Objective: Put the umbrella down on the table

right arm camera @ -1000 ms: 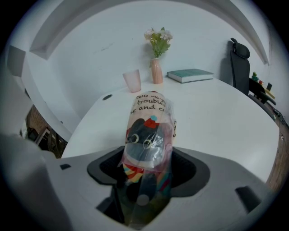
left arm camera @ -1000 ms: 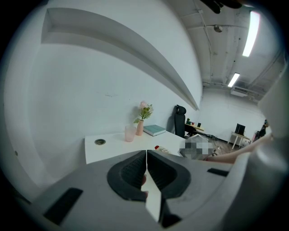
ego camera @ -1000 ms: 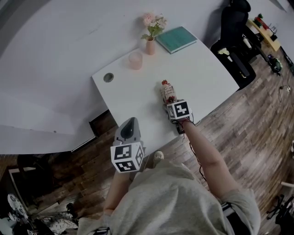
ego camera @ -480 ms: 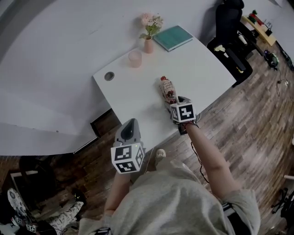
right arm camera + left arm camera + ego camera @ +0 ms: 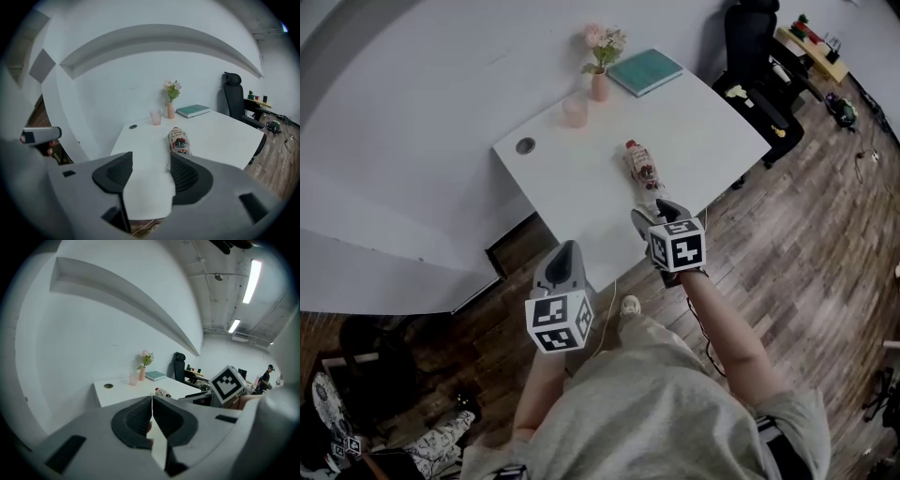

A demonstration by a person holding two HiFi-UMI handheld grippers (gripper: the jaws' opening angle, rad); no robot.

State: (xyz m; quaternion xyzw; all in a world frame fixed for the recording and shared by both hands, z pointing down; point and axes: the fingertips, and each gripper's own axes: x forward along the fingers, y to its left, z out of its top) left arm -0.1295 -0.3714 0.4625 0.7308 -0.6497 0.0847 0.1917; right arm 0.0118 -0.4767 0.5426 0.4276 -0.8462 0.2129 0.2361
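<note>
The left gripper (image 5: pixel 566 249) is nearest, held just off the table's (image 5: pixel 581 192) near left corner. In the left gripper view its jaws are pressed together with nothing between them (image 5: pixel 152 397). The right gripper (image 5: pixel 656 212) hangs over the table's near edge. In the right gripper view its jaws stand apart and are closing (image 5: pixel 150 157). Only bare tabletop shows between them, so the claw is empty.

Just beyond the right gripper's tips, and clear of them, the folded umbrella (image 5: pixel 642 167) lies flat on the table. It is in a patterned sleeve with red on it. It rests about midway along the table, somewhat nearer the near edge than the far one, and its length runs from near to far (image 5: pixel 179 139).

Farther back, a round cable hole (image 5: pixel 525 145) sits near the far left corner. Along the far edge, from left to right, stand a pink cup (image 5: pixel 574 111), a small vase of flowers (image 5: pixel 600 66) and a teal book (image 5: pixel 645 71), which lies toward the far right corner. A black office chair (image 5: pixel 748 42) stands past the table's right end on the wooden floor (image 5: pixel 797 244).
</note>
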